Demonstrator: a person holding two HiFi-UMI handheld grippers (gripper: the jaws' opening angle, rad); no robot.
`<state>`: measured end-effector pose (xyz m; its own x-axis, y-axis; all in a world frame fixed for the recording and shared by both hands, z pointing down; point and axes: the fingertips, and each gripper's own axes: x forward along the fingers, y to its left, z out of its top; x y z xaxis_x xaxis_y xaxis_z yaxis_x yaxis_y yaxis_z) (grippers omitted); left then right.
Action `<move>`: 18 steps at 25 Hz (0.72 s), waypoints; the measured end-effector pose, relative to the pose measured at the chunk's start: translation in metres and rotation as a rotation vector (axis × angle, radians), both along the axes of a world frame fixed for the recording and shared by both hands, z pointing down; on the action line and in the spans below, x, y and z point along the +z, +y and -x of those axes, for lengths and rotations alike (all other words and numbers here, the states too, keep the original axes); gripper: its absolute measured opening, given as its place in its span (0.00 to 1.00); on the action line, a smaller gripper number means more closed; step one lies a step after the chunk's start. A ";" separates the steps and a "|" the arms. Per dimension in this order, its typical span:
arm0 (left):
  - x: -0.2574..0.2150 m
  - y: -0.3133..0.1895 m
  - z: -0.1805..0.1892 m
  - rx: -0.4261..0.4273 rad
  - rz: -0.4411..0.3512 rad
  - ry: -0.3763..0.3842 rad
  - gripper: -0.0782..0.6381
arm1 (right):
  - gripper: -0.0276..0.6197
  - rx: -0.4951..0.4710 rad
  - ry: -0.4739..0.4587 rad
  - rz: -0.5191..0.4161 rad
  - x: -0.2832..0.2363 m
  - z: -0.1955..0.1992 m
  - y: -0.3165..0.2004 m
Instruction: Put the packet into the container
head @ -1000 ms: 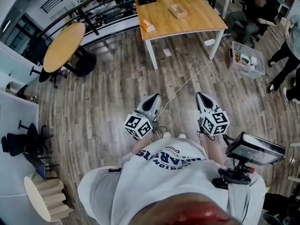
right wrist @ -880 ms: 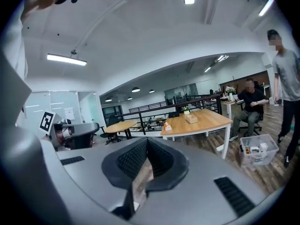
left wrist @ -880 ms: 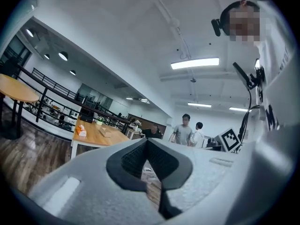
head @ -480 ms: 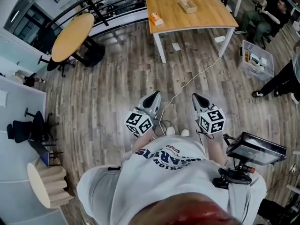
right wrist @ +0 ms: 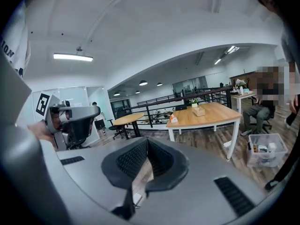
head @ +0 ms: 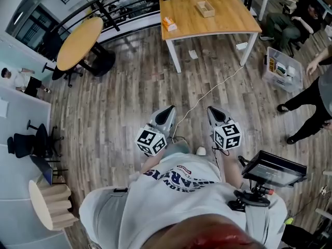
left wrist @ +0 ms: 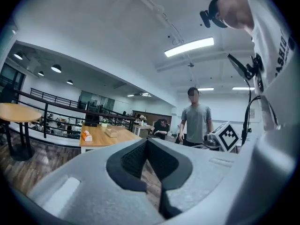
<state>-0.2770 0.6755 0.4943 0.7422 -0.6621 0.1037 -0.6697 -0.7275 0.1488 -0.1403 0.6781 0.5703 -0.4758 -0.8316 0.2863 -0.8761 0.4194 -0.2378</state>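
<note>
— So, the claws first?
— The left gripper has its jaws pressed together with nothing between them. The right gripper is the same, tips meeting on nothing.
— Where are they held?
— Side by side, low in front of the person's white shirt, over the plank floor. Both point toward the wooden table.
— And the packet?
— The orange packet lies on that table near its left edge, well apart from both grippers. The container, a small open wooden box, sits farther back on the same top, apart from the packet.
— Around that?
— A white cable runs across the floor from the table toward the grippers. A clear bin stands to the right, and a round table to the left.
</note>
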 end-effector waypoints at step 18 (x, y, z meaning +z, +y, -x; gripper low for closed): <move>0.015 -0.162 -0.046 0.172 -0.026 0.060 0.10 | 0.06 0.075 0.041 0.094 0.004 -0.018 -0.119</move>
